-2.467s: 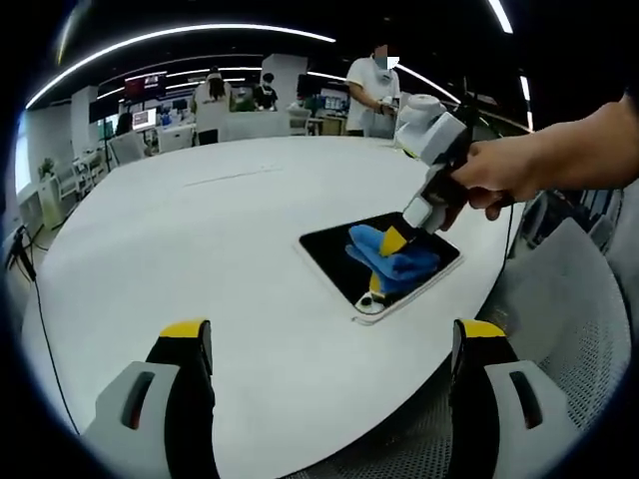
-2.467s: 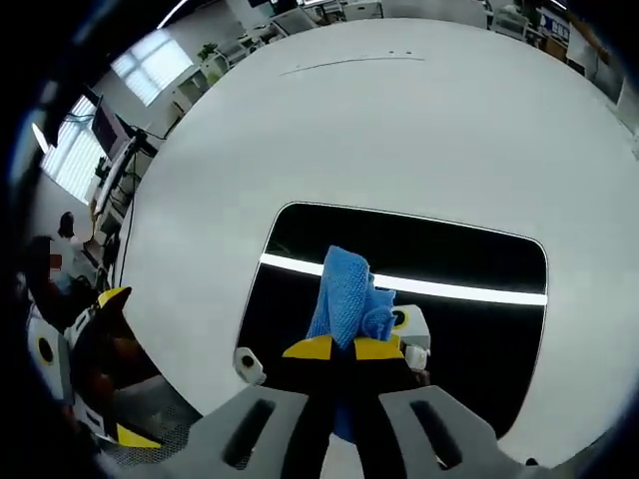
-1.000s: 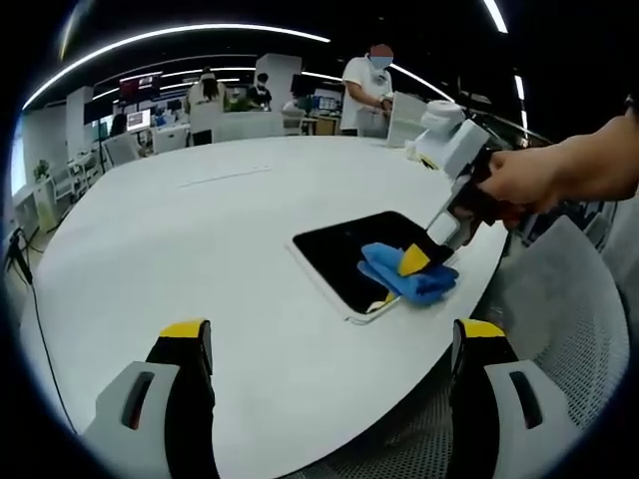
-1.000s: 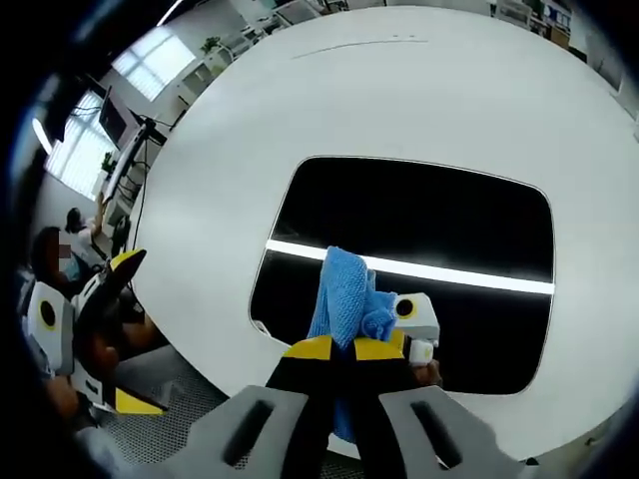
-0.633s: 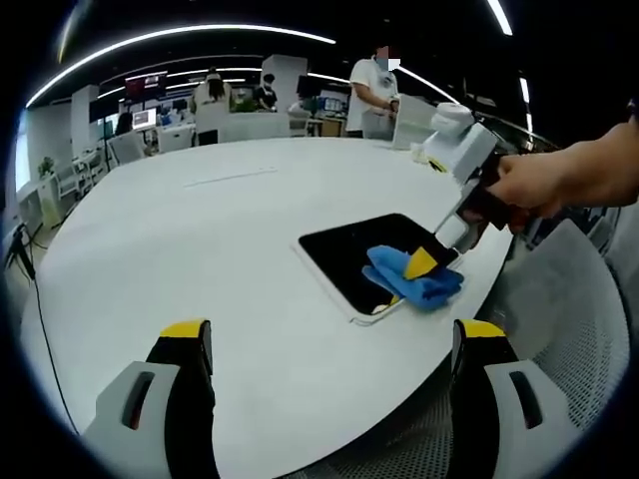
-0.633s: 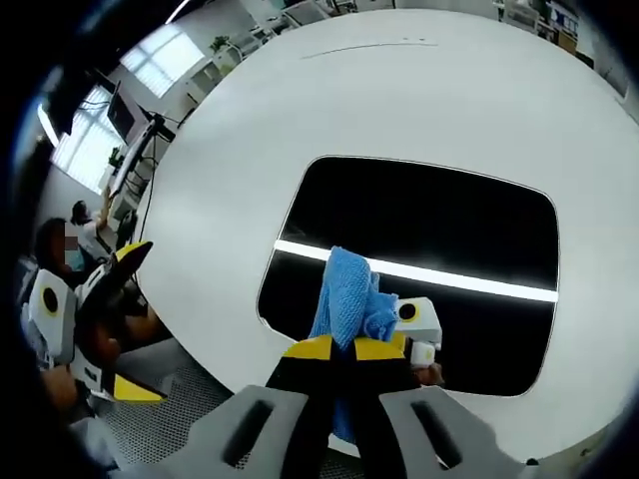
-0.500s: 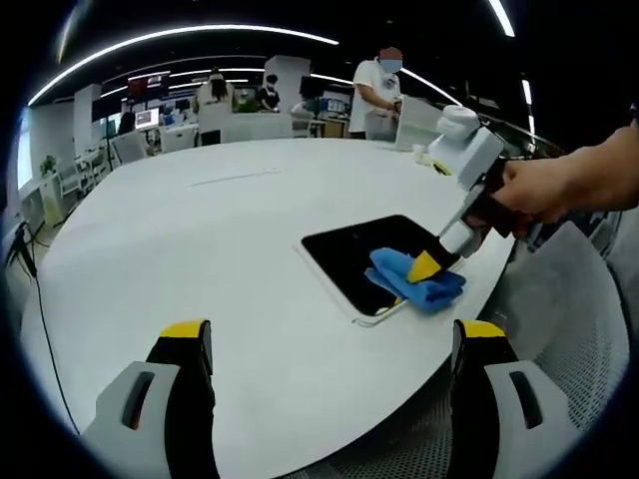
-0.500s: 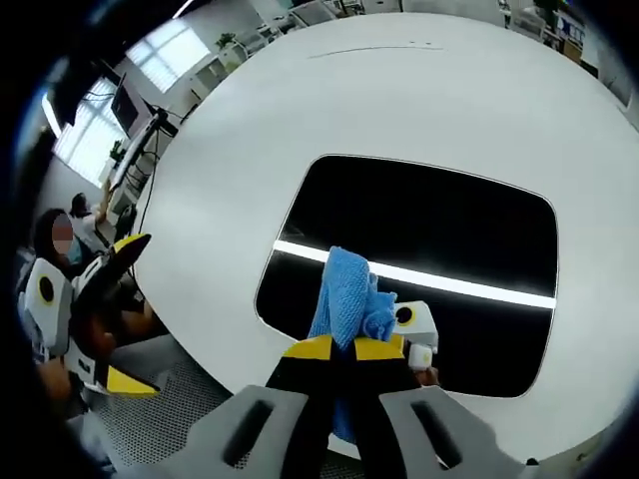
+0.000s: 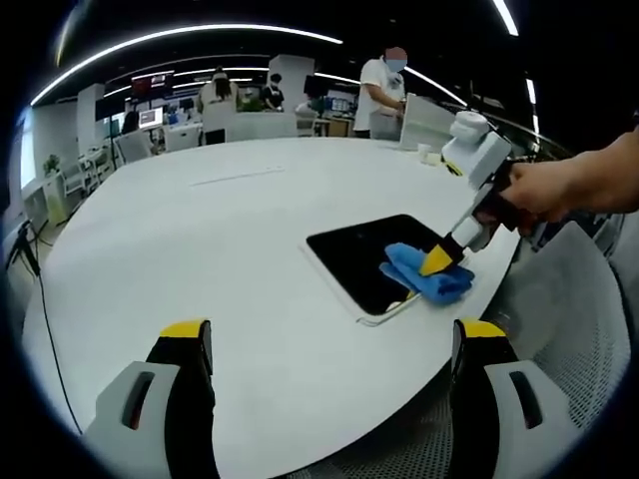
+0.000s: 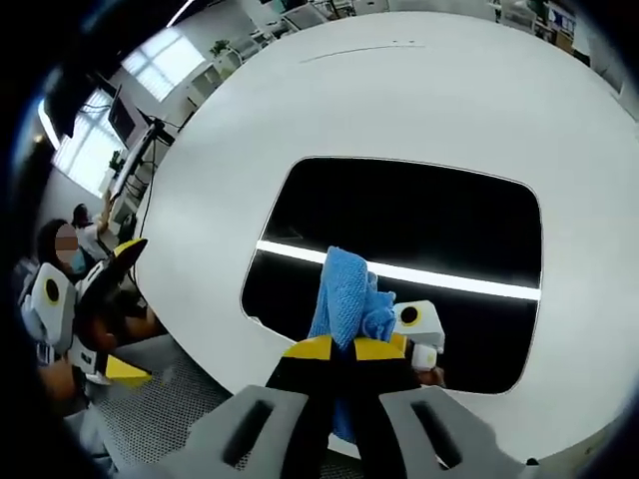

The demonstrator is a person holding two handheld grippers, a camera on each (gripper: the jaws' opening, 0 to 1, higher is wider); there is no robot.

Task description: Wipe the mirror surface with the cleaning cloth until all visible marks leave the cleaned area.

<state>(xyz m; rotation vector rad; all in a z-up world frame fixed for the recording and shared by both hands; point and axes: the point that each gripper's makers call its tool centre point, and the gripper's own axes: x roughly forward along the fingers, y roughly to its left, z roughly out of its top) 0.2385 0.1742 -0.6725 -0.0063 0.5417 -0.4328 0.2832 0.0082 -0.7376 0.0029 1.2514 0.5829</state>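
Item: right claw (image 10: 344,348), clamped on the blue cloth (image 10: 346,292). We had drawn it from mid-mirror (image 10: 419,230) to the near edge on the white surface (image 9: 200,230); that strip likely wiped. Left claw (image 9: 329,339) hung spread, idle.

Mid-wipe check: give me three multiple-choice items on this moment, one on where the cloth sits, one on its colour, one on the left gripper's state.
1. Where does the cleaning cloth rest?
A. on the mirror's near corner, by the table edge
B. at the middle of the table
C. on the chair

2. What colour is the cloth?
A. white
B. blue
C. red

3. How is the left gripper?
A. shut on the cloth
B. open and holding nothing
C. pressed on the mirror

Answers:
1 A, the left gripper view shows it bunched at that corner.
2 B, blue in both views.
3 B, its fingers stand wide apart over the bare table, while the right gripper clamps the cloth.
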